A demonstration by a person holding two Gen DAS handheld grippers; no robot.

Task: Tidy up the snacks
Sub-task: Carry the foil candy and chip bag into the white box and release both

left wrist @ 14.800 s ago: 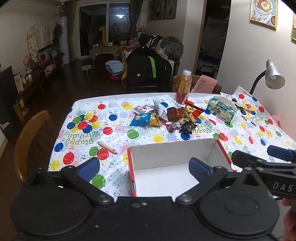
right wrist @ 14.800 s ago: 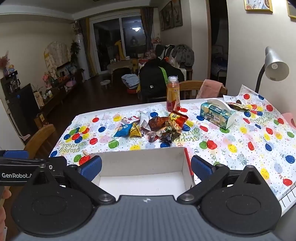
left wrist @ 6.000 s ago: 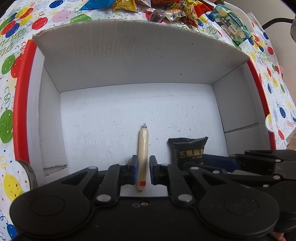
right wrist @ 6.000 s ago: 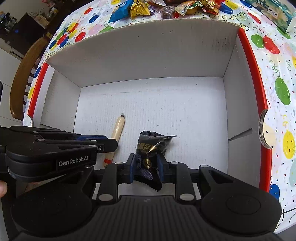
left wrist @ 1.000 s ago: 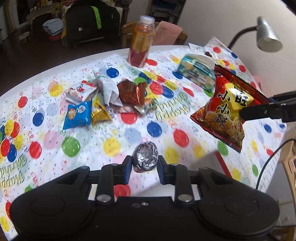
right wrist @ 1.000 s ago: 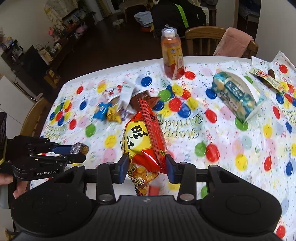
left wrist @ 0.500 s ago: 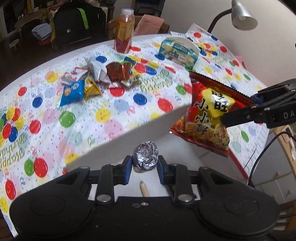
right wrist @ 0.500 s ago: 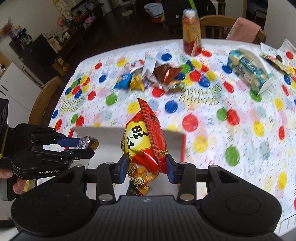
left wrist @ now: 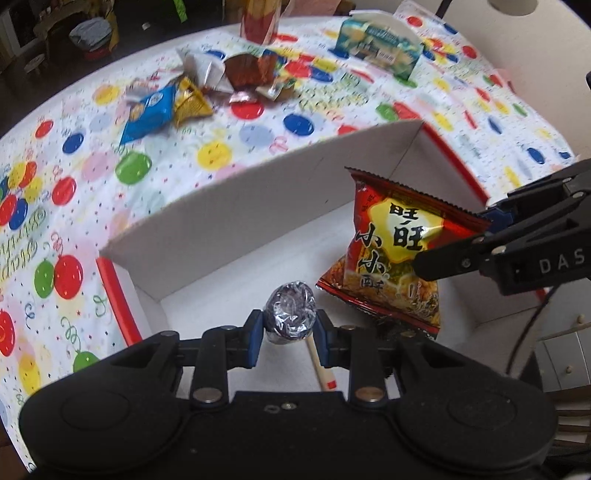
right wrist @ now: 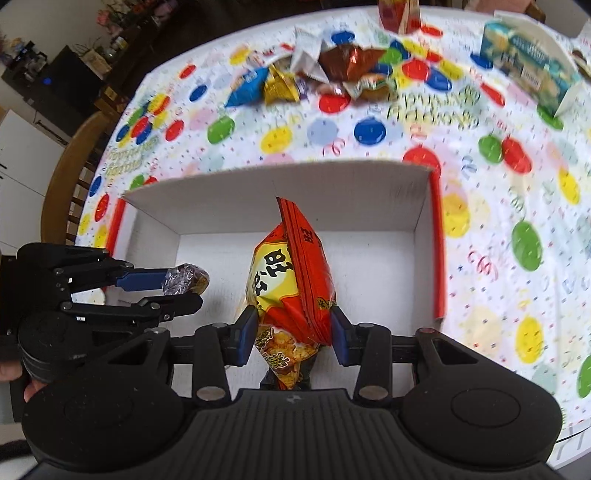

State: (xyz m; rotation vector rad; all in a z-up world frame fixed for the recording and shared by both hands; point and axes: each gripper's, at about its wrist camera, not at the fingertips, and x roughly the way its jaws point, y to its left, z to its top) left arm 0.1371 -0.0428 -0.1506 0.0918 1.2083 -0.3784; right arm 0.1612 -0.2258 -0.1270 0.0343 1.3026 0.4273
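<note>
Balloon-print tablecloth point(right wrist: 480, 206) covers the table, and my white cardboard box point(right wrist: 280, 192) with red outer edges sits at the near end. Both tools are over its opening. My right gripper point(right wrist: 291, 332) is pinching a red-and-yellow puffed snack bag point(right wrist: 291, 273) near its lower end, bag standing upright above the box floor. My left gripper point(left wrist: 289, 332) is clamped on a foil-wrapped round sweet point(left wrist: 291, 317). A sausage stick point(left wrist: 320, 365) already lies on the box floor just under the left tool. Something dark shows under the bag in the right view; I can't tell what it is.

Doing it well, in my judgement: lower the bag until its bottom is near the floor, tilt it flat toward the open right side, then release so it does not topple onto the stick. Drop the sweet low, into the bare left part, since it looks likely to roll. Keep the two tools apart on the way down.

Against the frame one second back: both loads were over the tablecloth short of the box; now they are inside its outline. The remaining pile, blue packet point(left wrist: 147, 110), gold packet point(left wrist: 190, 105), brown wrapper point(left wrist: 245, 70), lies as it did. Tissue box point(left wrist: 380, 48) and juice bottle point(left wrist: 258, 18) also unmoved.
</note>
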